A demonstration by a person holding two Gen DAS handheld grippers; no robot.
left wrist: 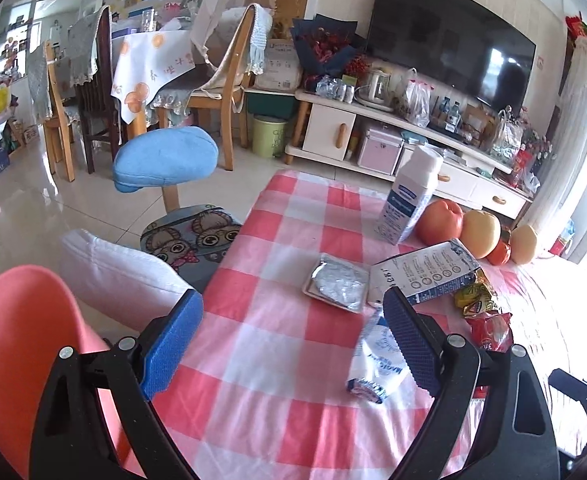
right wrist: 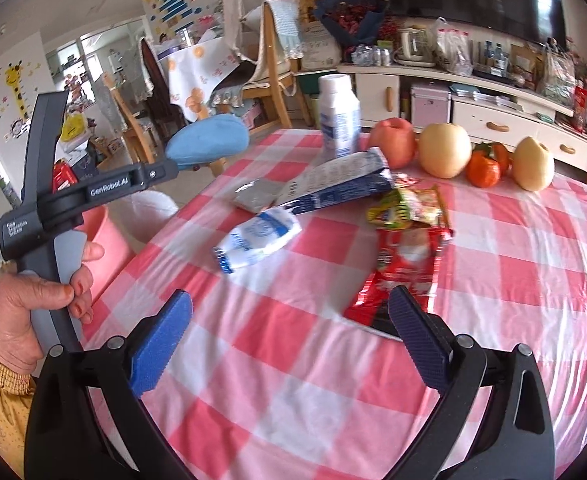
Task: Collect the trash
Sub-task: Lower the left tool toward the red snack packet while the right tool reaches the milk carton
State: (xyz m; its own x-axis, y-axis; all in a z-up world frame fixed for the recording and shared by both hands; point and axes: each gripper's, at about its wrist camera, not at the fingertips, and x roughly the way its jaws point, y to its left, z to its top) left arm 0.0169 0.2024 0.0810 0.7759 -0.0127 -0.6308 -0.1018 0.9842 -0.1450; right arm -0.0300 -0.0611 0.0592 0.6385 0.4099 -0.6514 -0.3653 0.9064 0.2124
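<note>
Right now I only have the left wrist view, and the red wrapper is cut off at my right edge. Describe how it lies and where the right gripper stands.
Observer: The red snack wrapper lies flat on the checked cloth. Its near end is just ahead of the right gripper, by the finger on the picture's right.
Operator: Give me that gripper's jaw state.
Observer: Wide open, with only bare cloth between the fingers.
Operator: Count the tangerines; I make out one.
Observer: There are two tangerines, one partly behind the other.
</note>
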